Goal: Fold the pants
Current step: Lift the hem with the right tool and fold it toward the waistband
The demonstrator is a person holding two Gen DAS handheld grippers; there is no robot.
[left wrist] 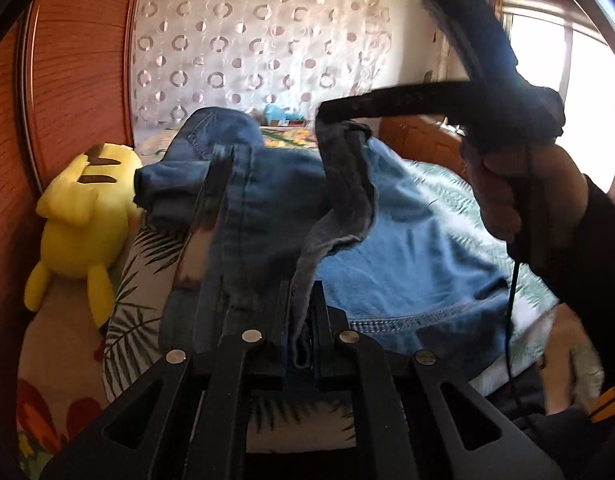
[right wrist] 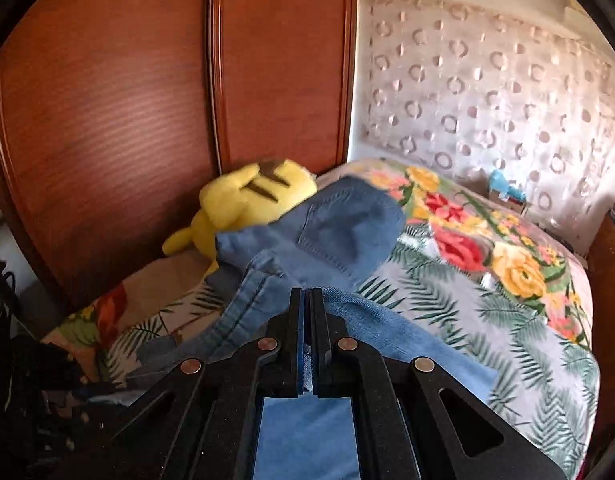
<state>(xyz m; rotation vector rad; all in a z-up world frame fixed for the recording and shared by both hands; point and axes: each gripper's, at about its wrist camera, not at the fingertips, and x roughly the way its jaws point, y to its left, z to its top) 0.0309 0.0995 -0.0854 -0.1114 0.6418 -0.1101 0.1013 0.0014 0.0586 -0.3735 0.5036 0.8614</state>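
Note:
The blue jeans (left wrist: 407, 240) lie bunched on a floral bedspread (right wrist: 487, 300), waist and back pocket (right wrist: 347, 232) toward the headboard. At the bottom of the left wrist view, my left gripper (left wrist: 301, 292) is shut on a denim edge that runs up from between its jaws. My right gripper (left wrist: 323, 114), held by a person's hand (left wrist: 519, 192), reaches in from the right above the jeans. It is shut on a greyish fold of denim that hangs from its tips. In the right wrist view its fingers (right wrist: 306, 294) are pressed together with denim around them.
A yellow plush toy (left wrist: 83, 208) (right wrist: 247, 200) lies at the bed's left edge against a red-brown wooden wardrobe (right wrist: 147, 100). A padded headboard wall (right wrist: 487, 92) stands behind, with a small blue toy (right wrist: 503, 186) before it. A bright window (left wrist: 587, 80) is at the right.

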